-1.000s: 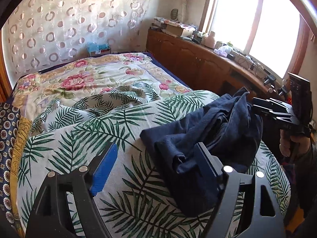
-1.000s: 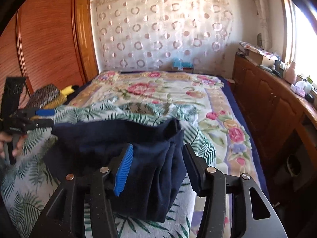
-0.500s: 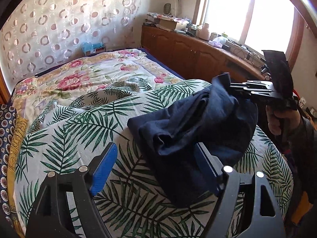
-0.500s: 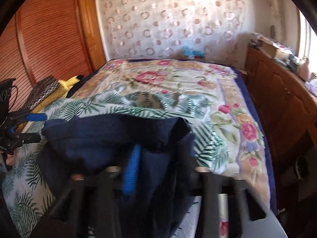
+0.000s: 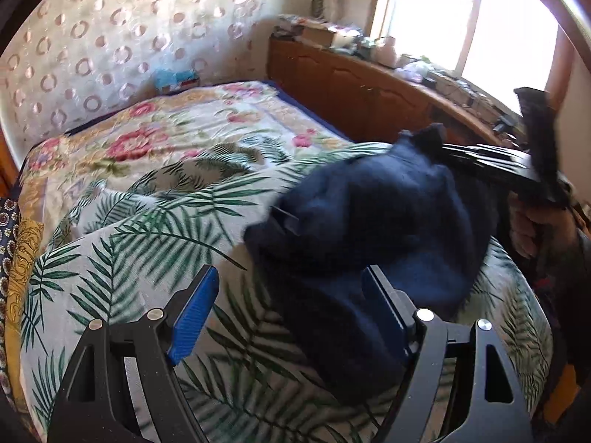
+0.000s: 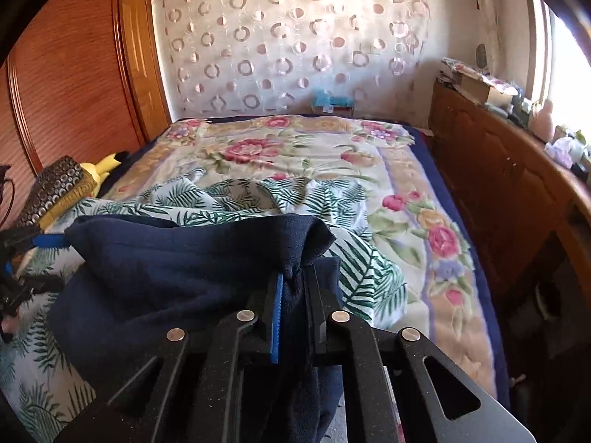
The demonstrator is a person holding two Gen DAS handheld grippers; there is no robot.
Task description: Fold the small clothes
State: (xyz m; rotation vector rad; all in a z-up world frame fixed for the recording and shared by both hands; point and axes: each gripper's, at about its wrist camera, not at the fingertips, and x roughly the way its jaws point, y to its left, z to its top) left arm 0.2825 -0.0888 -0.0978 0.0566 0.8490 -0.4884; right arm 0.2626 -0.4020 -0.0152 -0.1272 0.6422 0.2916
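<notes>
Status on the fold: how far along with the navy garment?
Early. Done: the right hand-held gripper is clamped on a bunched edge of the navy garment, its jaws having just been closing on it. In hand: that edge is raised off the leaf-print bedspread. Left: the left hand-held gripper is open, holding nothing; the garment is crumpled, no fold made.

Bed (image 6: pixel 406 243) with floral cover ahead, circle-pattern curtain (image 6: pixel 295 44) behind it, wooden cabinet (image 6: pixel 498 170) right under bright window (image 5: pixel 480 18), wooden wardrobe (image 6: pixel 74 74) left.
</notes>
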